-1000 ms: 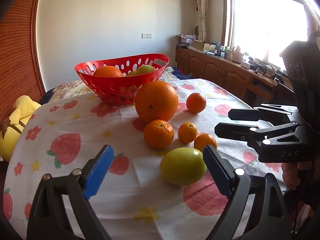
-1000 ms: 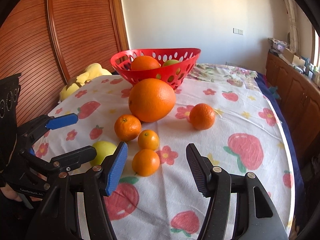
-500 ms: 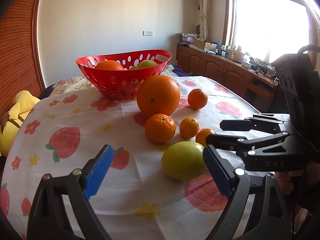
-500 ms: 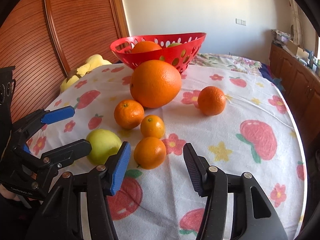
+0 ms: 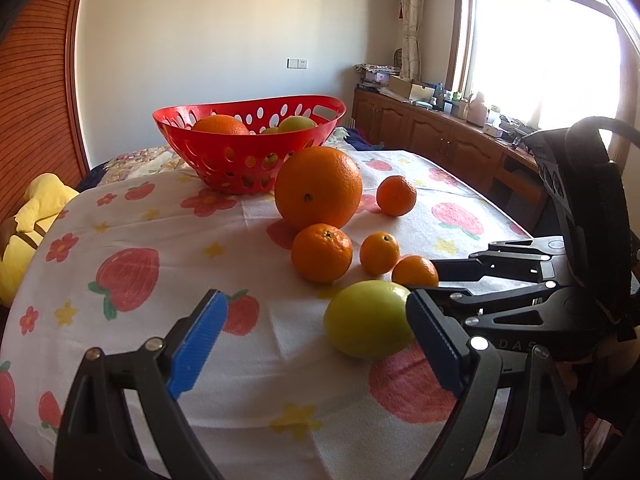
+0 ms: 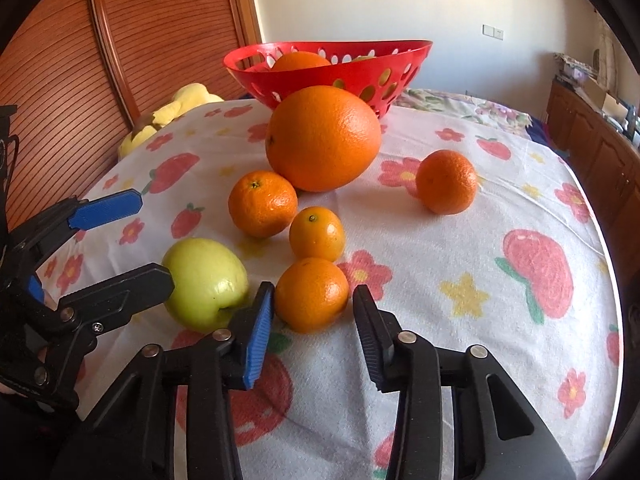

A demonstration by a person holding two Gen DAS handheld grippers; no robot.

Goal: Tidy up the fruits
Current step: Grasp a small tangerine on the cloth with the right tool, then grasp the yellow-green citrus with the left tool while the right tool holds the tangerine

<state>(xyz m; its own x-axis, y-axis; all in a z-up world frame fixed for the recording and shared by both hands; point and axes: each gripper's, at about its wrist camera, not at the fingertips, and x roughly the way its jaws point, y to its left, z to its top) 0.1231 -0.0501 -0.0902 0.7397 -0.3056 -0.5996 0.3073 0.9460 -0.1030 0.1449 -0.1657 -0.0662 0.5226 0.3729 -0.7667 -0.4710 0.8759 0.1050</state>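
A small round orange [image 6: 311, 294] sits on the flowery cloth [image 6: 440, 240], next to a green apple [image 6: 205, 282]. The right gripper [image 6: 313, 330] is closing around the orange, its pads just beside it. The left gripper [image 5: 316, 344] stays wide by the apple.

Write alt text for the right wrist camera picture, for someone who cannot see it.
The right tool, its jaws closing, brackets a small orange on a fruit-print tablecloth. A green apple sits beside it between the left tool's open jaws; three more small oranges and one large orange lie ahead of a red basket holding fruit.
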